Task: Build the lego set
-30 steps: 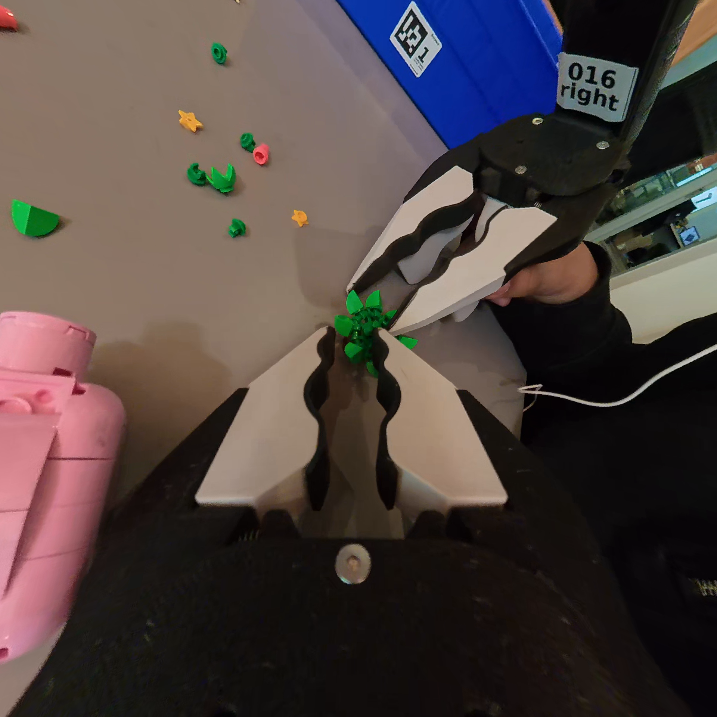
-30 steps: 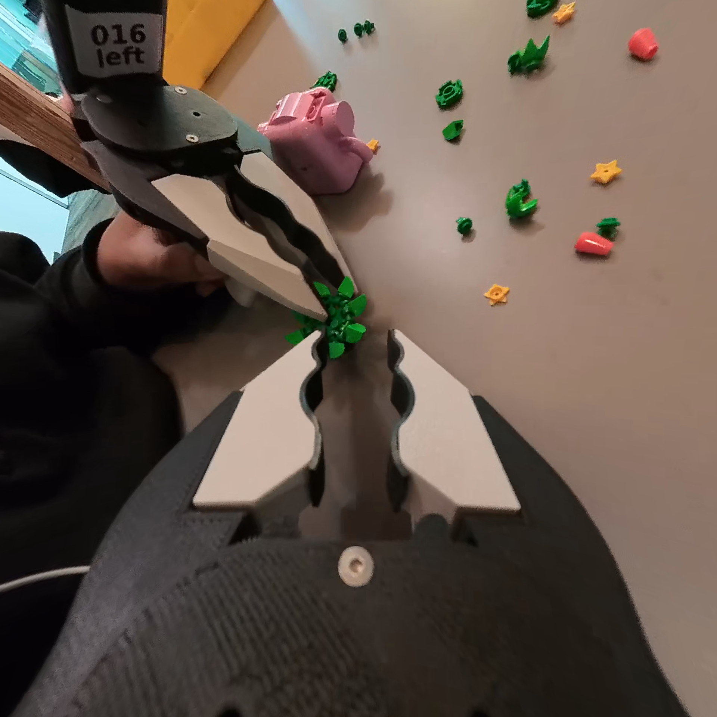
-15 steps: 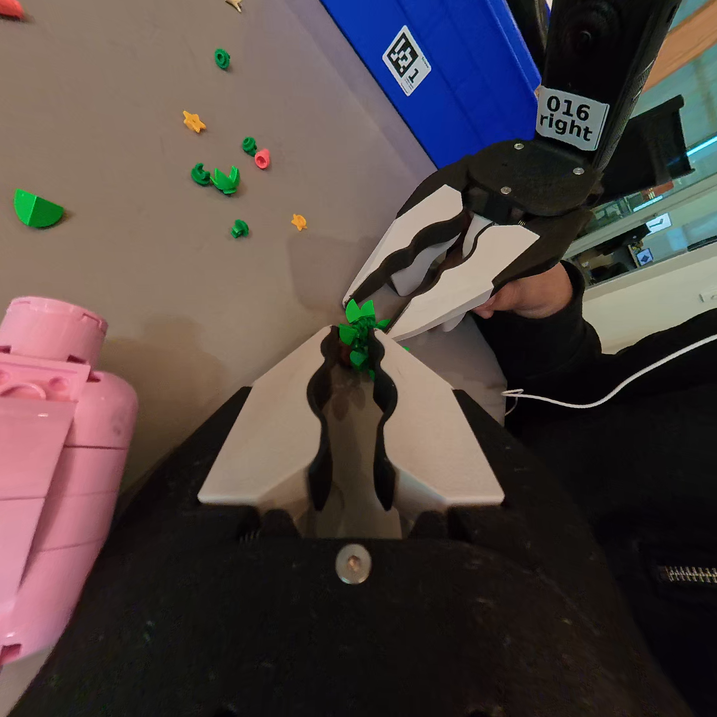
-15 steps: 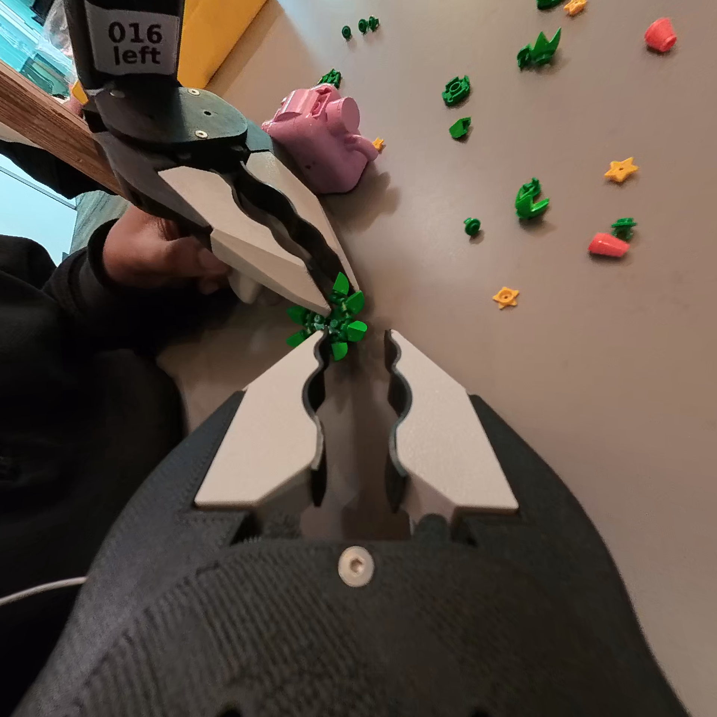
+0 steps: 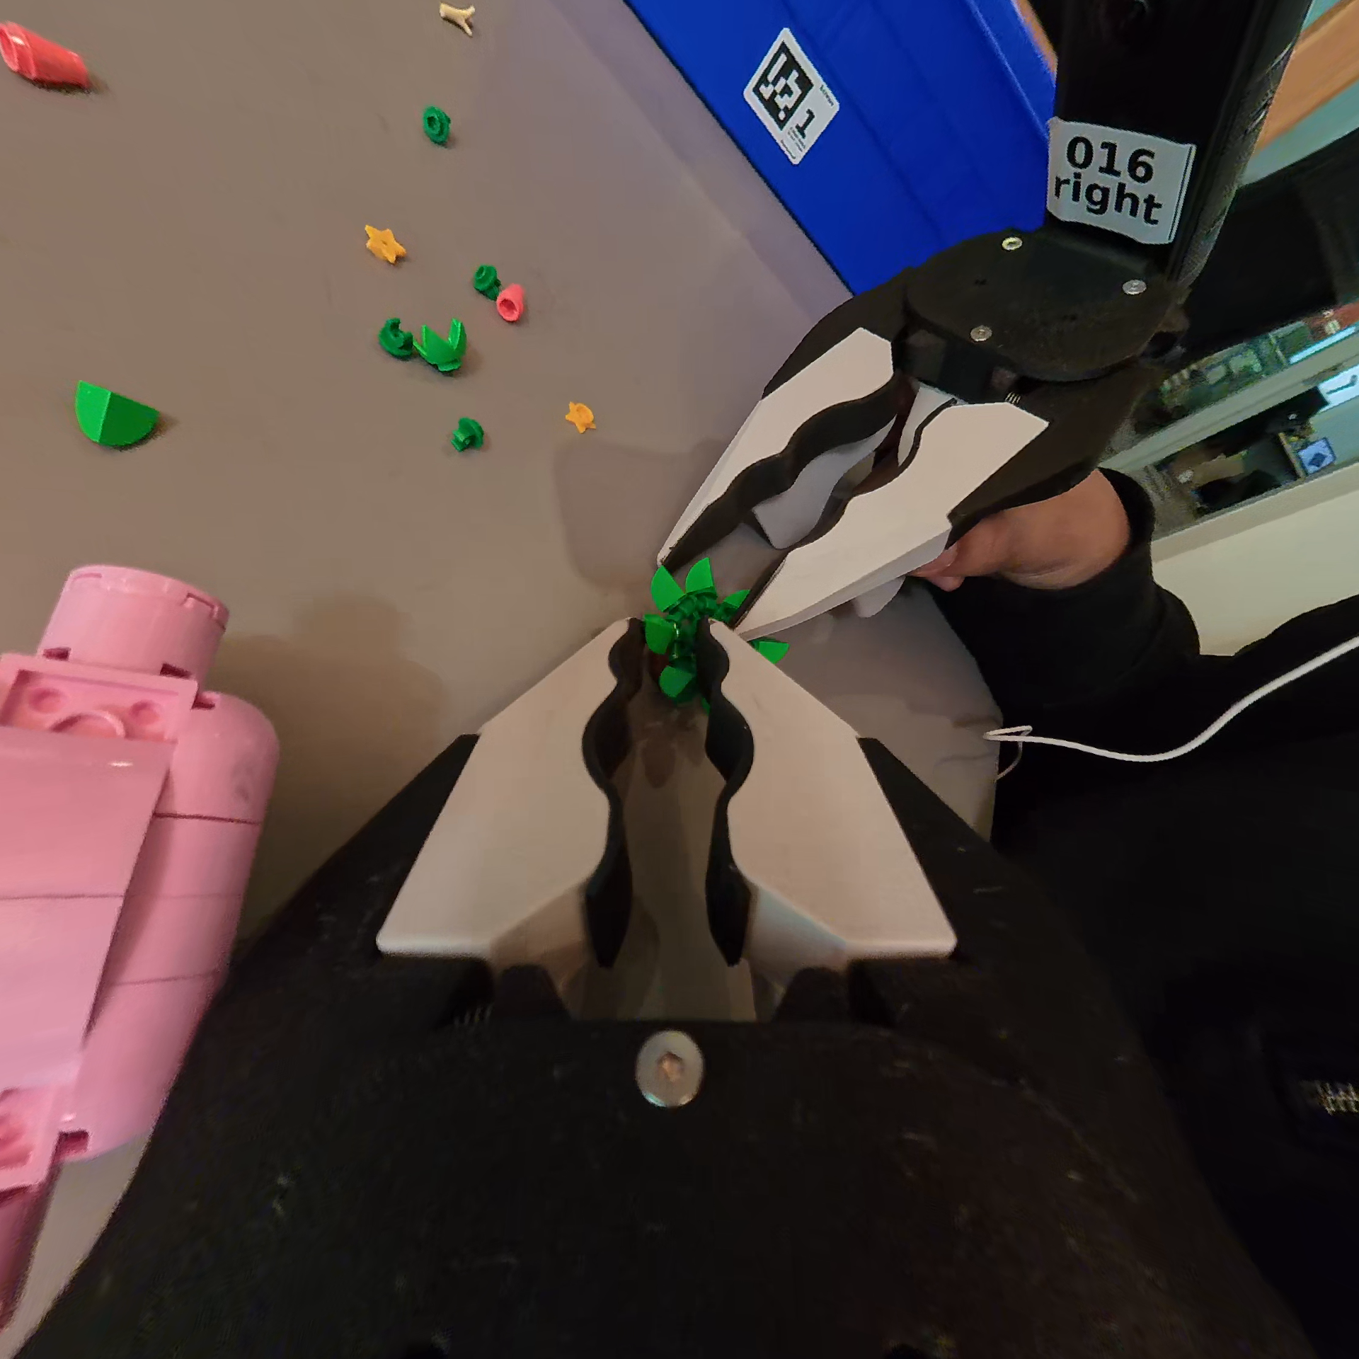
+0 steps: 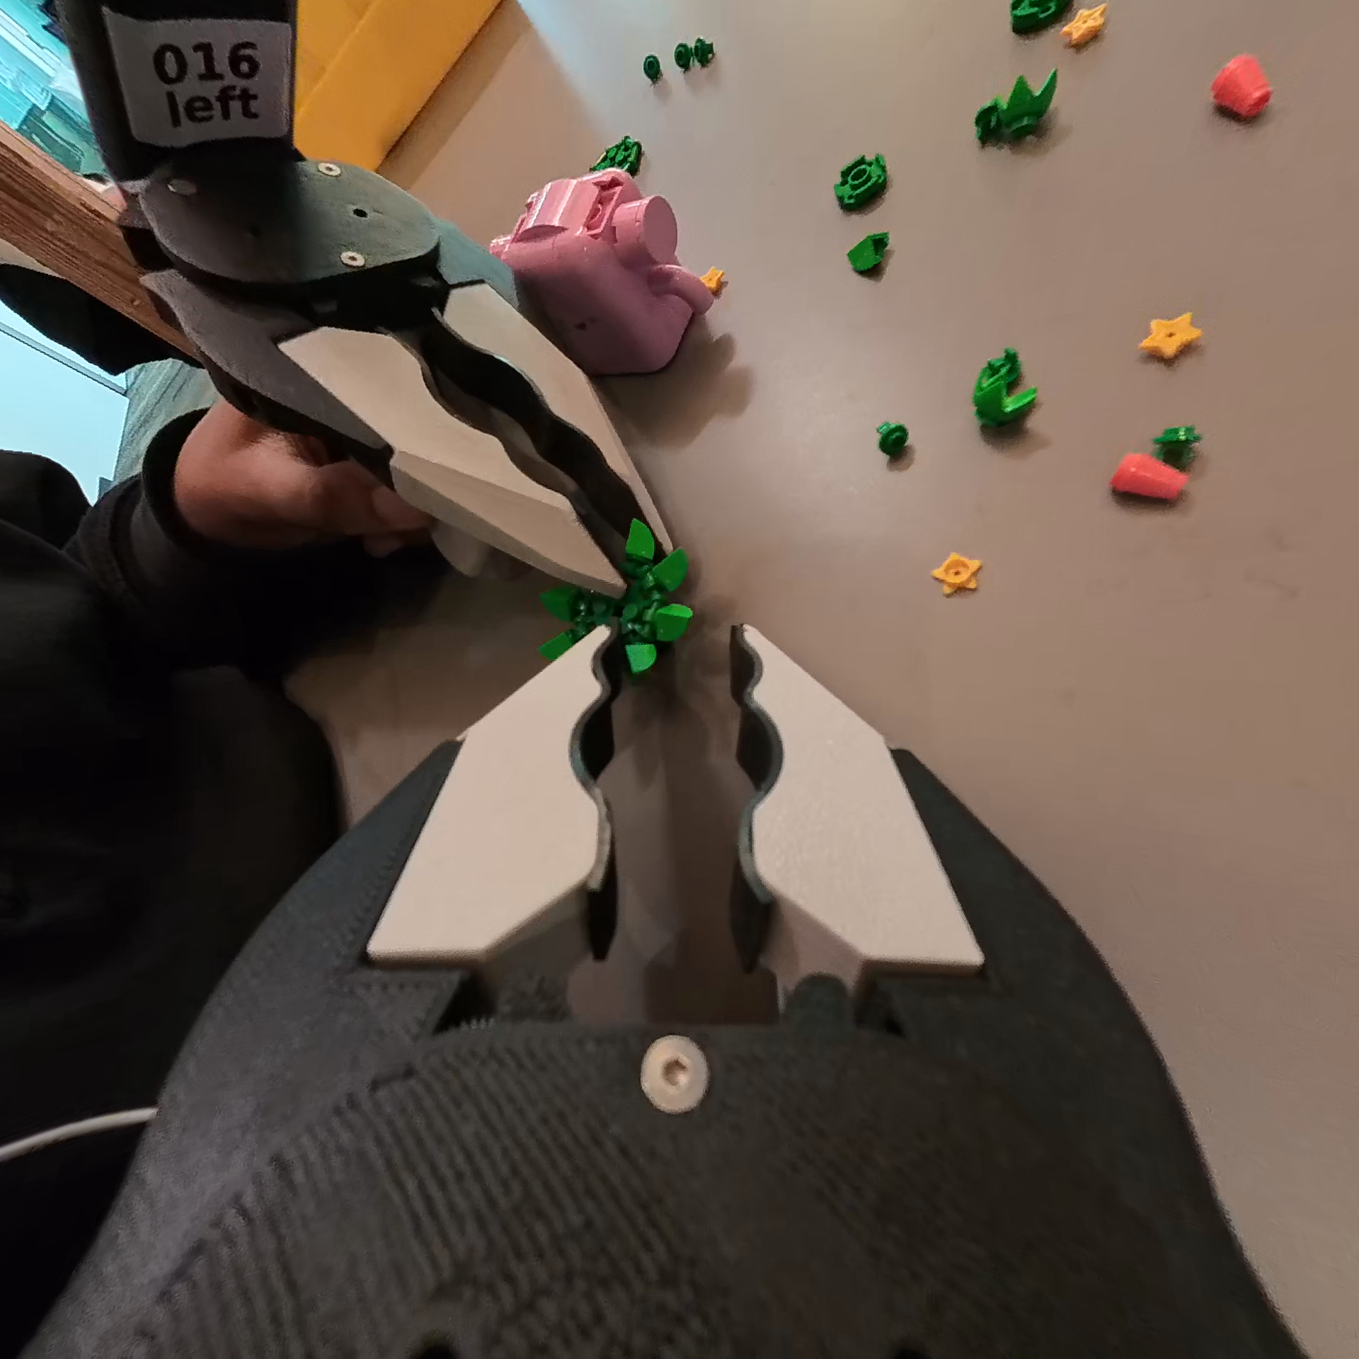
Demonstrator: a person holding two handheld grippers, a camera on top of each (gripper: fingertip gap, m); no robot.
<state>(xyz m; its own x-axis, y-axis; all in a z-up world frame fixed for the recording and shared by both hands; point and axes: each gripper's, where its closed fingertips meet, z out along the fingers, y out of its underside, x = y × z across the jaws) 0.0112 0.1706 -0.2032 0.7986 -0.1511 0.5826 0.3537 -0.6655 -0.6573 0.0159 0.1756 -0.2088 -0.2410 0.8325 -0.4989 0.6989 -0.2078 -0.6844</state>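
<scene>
The left gripper point(image 5: 671, 634) slants down toward the grey table point(image 5: 243, 515) with its jaws narrowed on a green leaf cluster point(image 5: 680, 636), which sits pinched between the fingertips just above the table's near edge. The right gripper point(image 6: 671, 634) points in from the opposite side, also angled down; its jaws stand apart with nothing between them, its left fingertip touching the cluster point(image 6: 638, 603) and its right fingertip clear of it. Each gripper is held by a bare hand point(image 5: 1029, 548) in a dark sleeve.

Beyond the left gripper's jaws and to their left lies one pink built block point(image 5: 110, 809), close to the camera. In the right wrist view, past the open jaws and to their right, the loose pieces count as three yellow star pieces point(image 6: 955, 573), two red cone pieces point(image 6: 1146, 478) and about ten small green pieces point(image 6: 1000, 390), scattered well apart. A blue bin point(image 5: 882, 110) stands past the table's edge, beyond the left gripper's jaws to their right.
</scene>
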